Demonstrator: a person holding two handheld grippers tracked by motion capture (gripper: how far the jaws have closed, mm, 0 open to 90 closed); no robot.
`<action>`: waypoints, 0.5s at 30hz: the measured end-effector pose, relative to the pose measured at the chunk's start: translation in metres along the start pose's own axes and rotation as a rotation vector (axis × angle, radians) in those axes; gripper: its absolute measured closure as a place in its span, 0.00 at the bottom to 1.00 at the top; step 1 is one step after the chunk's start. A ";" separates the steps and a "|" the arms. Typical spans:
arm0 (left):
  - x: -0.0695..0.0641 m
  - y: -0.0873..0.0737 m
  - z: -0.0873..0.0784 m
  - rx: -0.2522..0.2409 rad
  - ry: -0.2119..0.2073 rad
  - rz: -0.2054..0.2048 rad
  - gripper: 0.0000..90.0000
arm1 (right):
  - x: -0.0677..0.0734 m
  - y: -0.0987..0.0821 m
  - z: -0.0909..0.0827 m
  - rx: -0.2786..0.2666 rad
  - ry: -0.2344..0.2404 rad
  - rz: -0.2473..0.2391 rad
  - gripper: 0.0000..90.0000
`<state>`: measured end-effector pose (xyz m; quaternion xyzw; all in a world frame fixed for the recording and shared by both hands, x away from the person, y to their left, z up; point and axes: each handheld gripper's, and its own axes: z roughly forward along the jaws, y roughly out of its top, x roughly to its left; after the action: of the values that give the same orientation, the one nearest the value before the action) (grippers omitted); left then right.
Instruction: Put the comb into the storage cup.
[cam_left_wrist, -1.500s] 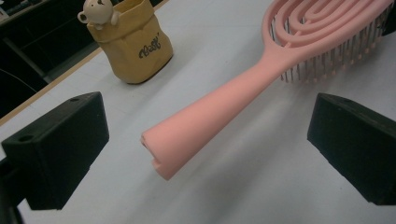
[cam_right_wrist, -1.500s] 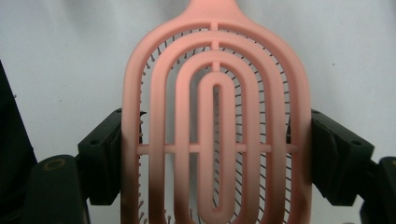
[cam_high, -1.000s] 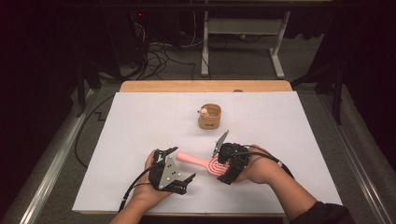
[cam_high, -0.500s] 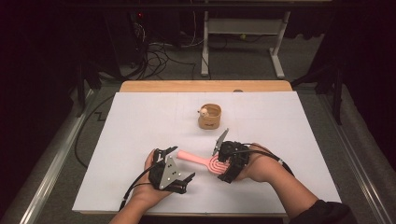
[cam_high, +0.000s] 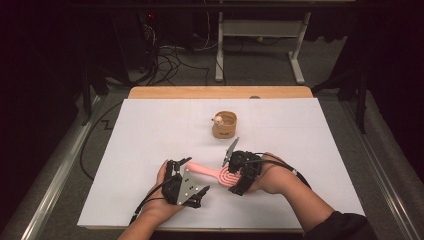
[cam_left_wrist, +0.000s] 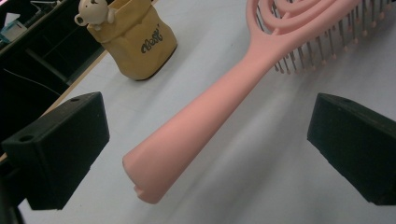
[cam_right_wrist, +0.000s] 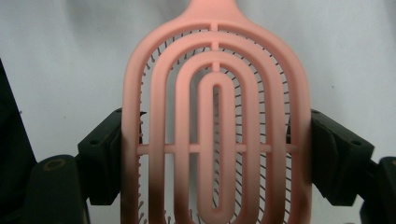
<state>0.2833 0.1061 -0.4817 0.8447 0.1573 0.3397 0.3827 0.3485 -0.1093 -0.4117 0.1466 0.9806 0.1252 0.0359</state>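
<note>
A pink hairbrush (cam_high: 205, 171) lies across the near middle of the white table sheet (cam_high: 150, 130), bristles down. My right gripper (cam_high: 232, 179) is shut on its oval head, and in the right gripper view the jaws press both edges of the hairbrush (cam_right_wrist: 215, 93) head. My left gripper (cam_high: 181, 162) stands open at the handle's end. In the left gripper view the two black jaws of the left gripper (cam_left_wrist: 208, 144) stand wide on either side of the hairbrush (cam_left_wrist: 201, 121) handle tip and do not touch it.
A small tan pouch (cam_high: 224, 125) with a little bear figure (cam_left_wrist: 93, 11) on its rim stands upright farther back, near the middle. A wooden table edge (cam_high: 220, 92) runs along the far side. Cables lie on the floor beyond.
</note>
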 end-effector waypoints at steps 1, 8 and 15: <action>0.000 0.000 0.000 0.006 0.004 0.005 0.00 | 0.000 0.002 0.001 -0.002 0.002 -0.004 0.23; -0.002 0.000 0.002 0.044 0.035 0.040 0.00 | 0.002 0.008 0.004 -0.007 0.005 -0.015 0.23; -0.003 -0.001 0.004 0.072 0.047 0.054 0.02 | 0.002 0.012 0.008 0.000 0.005 -0.021 0.23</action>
<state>0.2839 0.1029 -0.4858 0.8537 0.1553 0.3637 0.3387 0.3505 -0.0956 -0.4166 0.1357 0.9822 0.1253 0.0346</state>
